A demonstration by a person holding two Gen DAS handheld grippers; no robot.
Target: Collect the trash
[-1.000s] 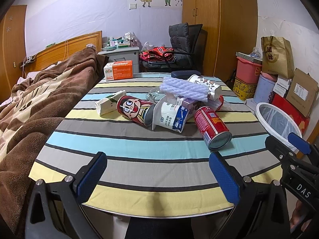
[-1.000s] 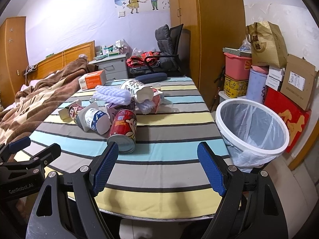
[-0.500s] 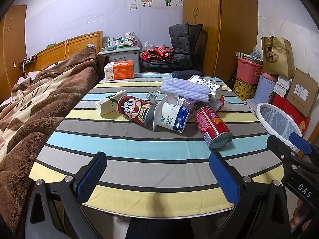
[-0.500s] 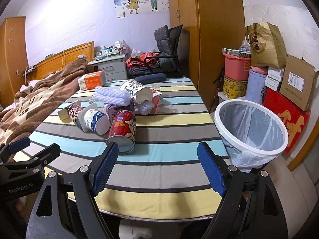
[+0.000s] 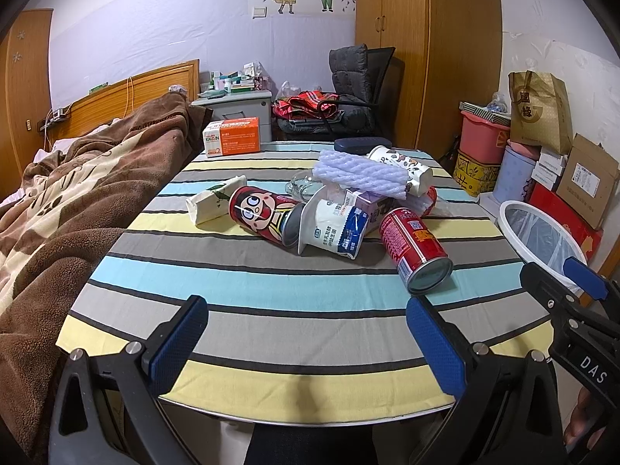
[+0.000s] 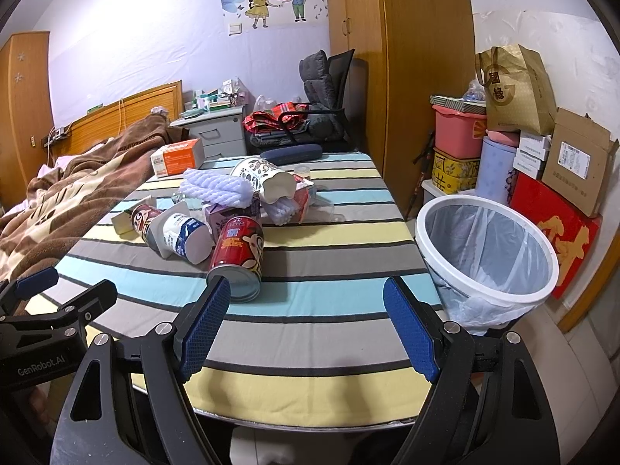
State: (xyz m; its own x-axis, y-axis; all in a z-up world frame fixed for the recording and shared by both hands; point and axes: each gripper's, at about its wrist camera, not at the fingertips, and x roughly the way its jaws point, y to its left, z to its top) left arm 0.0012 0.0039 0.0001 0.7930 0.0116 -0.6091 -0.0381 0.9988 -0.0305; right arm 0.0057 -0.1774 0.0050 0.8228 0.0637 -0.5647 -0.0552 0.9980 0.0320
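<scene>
A heap of trash lies mid-table on the striped cloth (image 5: 271,290): a red can (image 5: 414,244) (image 6: 238,252) on its side, a white-and-blue milk carton (image 5: 337,226) (image 6: 182,234), a cartoon-face can (image 5: 263,213), a purple foam roll (image 5: 360,172) (image 6: 217,188) and a patterned paper cup (image 6: 267,182). A white bin (image 6: 488,248) (image 5: 538,232) with a clear liner stands on the floor to the table's right. My left gripper (image 5: 306,343) is open over the table's near edge. My right gripper (image 6: 306,325) is open too, its left pad near the red can's base.
A brown blanket on a bed (image 5: 58,209) borders the table's left side. An orange-and-white box (image 5: 232,141) and a dark case (image 5: 362,144) sit at the far end. Boxes, a pink tub and a paper bag (image 6: 515,89) are stacked by the right wall. A chair (image 5: 356,85) stands behind.
Both views have shifted slightly; the right gripper has edged a little towards the red can. Both grippers stay open and no trash has moved.
</scene>
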